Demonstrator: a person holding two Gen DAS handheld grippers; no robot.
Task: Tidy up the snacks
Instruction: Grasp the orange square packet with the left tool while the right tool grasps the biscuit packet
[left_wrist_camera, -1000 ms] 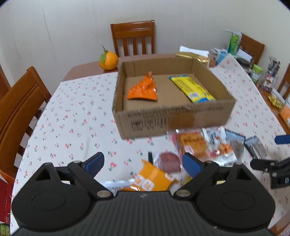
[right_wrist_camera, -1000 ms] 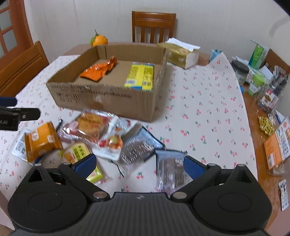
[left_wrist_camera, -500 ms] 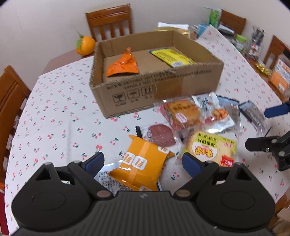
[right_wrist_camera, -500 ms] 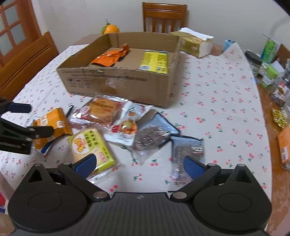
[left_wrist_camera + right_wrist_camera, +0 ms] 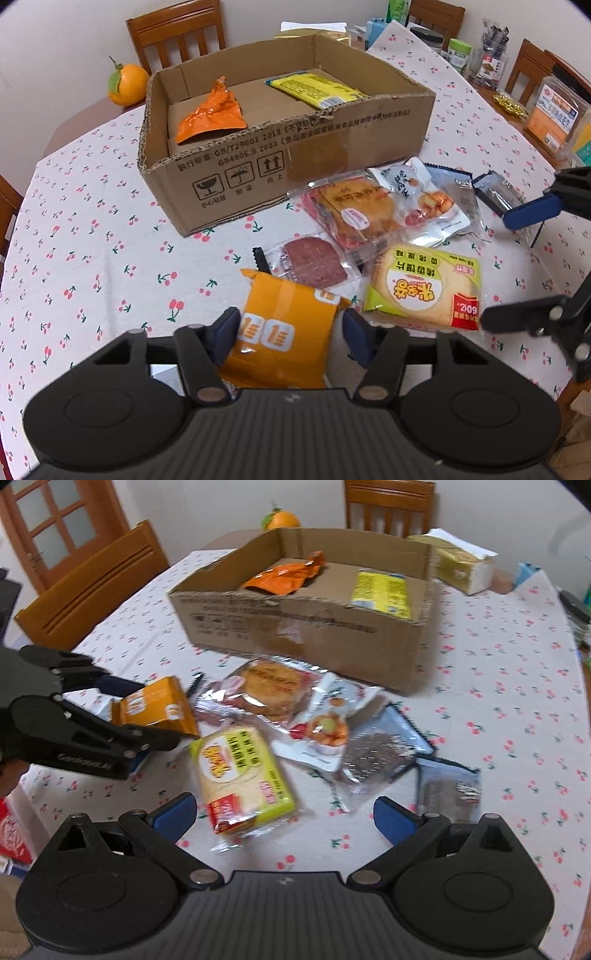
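The orange foil snack packet [image 5: 284, 332] now lies between the blue pads of the left gripper [image 5: 290, 330] — half a second ago it lay ahead of them, and the jaws have narrowed to flank it, left pad touching, right pad just beside. The open cardboard box [image 5: 295, 162] stands beyond. The right gripper [image 5: 282, 818], spread wide and holding nothing, hovers over the yellow-green bread packet [image 5: 240, 775], lower than before.

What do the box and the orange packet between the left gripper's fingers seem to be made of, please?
The box looks like plain brown corrugated cardboard: matte, printed, with fluted torn edges. The orange packet appears to be glossy plastic or foil film, judging by its sheen and crimped end.
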